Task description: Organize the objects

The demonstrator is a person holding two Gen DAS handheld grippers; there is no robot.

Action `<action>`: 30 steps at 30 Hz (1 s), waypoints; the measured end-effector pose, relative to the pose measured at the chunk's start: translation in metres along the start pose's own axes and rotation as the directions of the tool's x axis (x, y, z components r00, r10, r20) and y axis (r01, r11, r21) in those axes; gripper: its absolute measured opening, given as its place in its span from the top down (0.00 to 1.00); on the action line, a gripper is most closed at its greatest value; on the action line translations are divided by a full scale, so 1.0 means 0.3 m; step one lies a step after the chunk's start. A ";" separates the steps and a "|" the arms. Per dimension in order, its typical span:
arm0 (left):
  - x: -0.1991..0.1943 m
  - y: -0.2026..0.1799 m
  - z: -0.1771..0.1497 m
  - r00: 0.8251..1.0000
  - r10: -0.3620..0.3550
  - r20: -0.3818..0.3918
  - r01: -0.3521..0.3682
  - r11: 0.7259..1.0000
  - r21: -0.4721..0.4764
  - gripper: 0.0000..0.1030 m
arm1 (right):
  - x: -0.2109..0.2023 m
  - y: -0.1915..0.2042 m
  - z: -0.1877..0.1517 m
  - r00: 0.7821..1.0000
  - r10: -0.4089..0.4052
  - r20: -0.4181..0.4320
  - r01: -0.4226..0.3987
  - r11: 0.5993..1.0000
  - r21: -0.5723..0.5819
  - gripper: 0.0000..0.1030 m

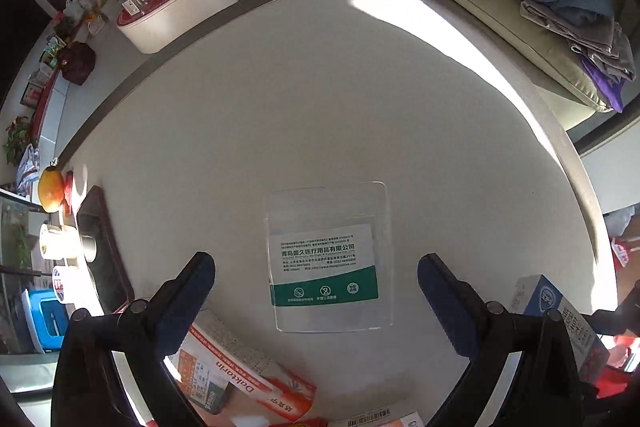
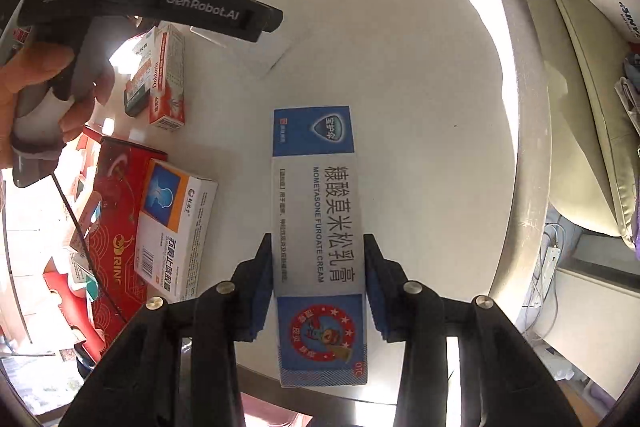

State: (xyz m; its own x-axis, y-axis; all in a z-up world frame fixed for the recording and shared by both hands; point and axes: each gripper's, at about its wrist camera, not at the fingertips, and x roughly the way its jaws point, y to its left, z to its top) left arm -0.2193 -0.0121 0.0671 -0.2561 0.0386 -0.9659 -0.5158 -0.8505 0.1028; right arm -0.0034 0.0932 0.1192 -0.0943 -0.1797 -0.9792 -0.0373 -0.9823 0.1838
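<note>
A clear zip bag [image 1: 324,259] with a white and green label lies flat on the round white table [image 1: 320,99]. My left gripper [image 1: 316,259] hovers over it, pointing steeply down, open, one blue pad on each side and clear of the bag. My right gripper [image 2: 318,239] is shut on a long blue and white cream box [image 2: 316,187], its pads pressing the two long sides. That cream box [image 1: 560,311] also shows at the right edge of the left wrist view. I cannot tell whether it rests on the table [image 2: 400,67].
An orange and white Daktarin box [image 1: 240,379] lies near the left fingers. Left of the cream box sit a white, orange and blue medicine box [image 2: 176,227] and a red carton [image 2: 112,227]. A hand [image 2: 40,79] holds the left tool. A sofa [image 1: 500,7] flanks the table.
</note>
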 end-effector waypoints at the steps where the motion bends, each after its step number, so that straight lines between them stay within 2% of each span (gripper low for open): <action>1: 0.027 0.014 0.012 0.999 -0.024 -0.021 0.023 0.998 -0.051 0.00 | -0.015 -0.004 0.000 1.000 0.001 -0.003 -0.001 1.000 0.008 0.61; 4: 0.098 0.038 0.031 0.996 -0.038 -0.081 0.024 0.986 -0.163 0.00 | -0.049 -0.007 0.009 1.000 0.008 -0.013 -0.008 1.000 0.019 0.61; 7: 0.160 0.033 0.030 0.989 0.009 -0.147 -0.036 0.983 -0.180 0.04 | -0.086 0.000 0.022 1.000 -0.001 -0.010 0.001 1.000 0.016 0.61; 8: 0.173 0.033 0.026 0.987 0.005 -0.158 -0.035 0.982 -0.184 0.12 | -0.099 0.001 0.025 1.000 -0.003 -0.007 0.003 1.000 0.019 0.61; 9: 0.178 0.036 0.019 0.988 -0.015 -0.156 -0.016 0.980 -0.199 0.28 | -0.107 0.004 0.031 1.000 -0.006 -0.004 0.006 1.000 0.023 0.61; 12: 0.136 0.070 -0.012 0.994 -0.048 -0.097 0.017 0.955 -0.296 0.30 | -0.133 -0.007 0.040 1.000 -0.011 0.006 0.011 0.999 0.047 0.61; 13: 0.105 0.080 -0.025 0.995 -0.060 -0.075 0.032 0.946 -0.323 0.30 | -0.136 -0.003 0.038 1.000 -0.015 0.008 0.014 0.998 0.056 0.61; 15: -0.001 0.096 -0.056 0.999 -0.040 -0.016 0.032 0.932 -0.361 0.30 | -0.158 -0.006 0.030 1.000 -0.021 0.011 0.021 0.997 0.072 0.61; 19: -0.302 0.113 -0.156 0.994 -0.020 0.108 0.065 0.899 -0.434 0.29 | -0.210 -0.004 0.012 0.999 0.004 0.034 -0.008 0.993 0.114 0.61; 22: -0.504 0.107 -0.250 0.988 -0.006 0.154 0.079 0.877 -0.473 0.29 | -0.235 0.034 0.004 0.998 0.033 0.051 -0.040 0.990 0.136 0.61; 25: -0.622 0.114 -0.361 0.986 -0.002 0.168 0.093 0.837 -0.539 0.29 | -0.266 0.070 0.003 0.994 0.077 0.077 -0.089 0.981 0.175 0.61; 30: -0.726 0.106 -0.464 0.980 0.102 0.173 0.006 0.846 -0.533 0.29 | -0.304 0.154 0.003 0.992 0.070 0.103 -0.083 0.988 0.127 0.61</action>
State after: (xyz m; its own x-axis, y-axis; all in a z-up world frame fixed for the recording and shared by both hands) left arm -0.0660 -0.1206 0.2476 -0.4450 0.0420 -0.8945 -0.0018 -0.9989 -0.0460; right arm 0.0026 0.0642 0.2172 -0.1987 -0.2412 -0.9499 -0.1556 -0.9492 0.2736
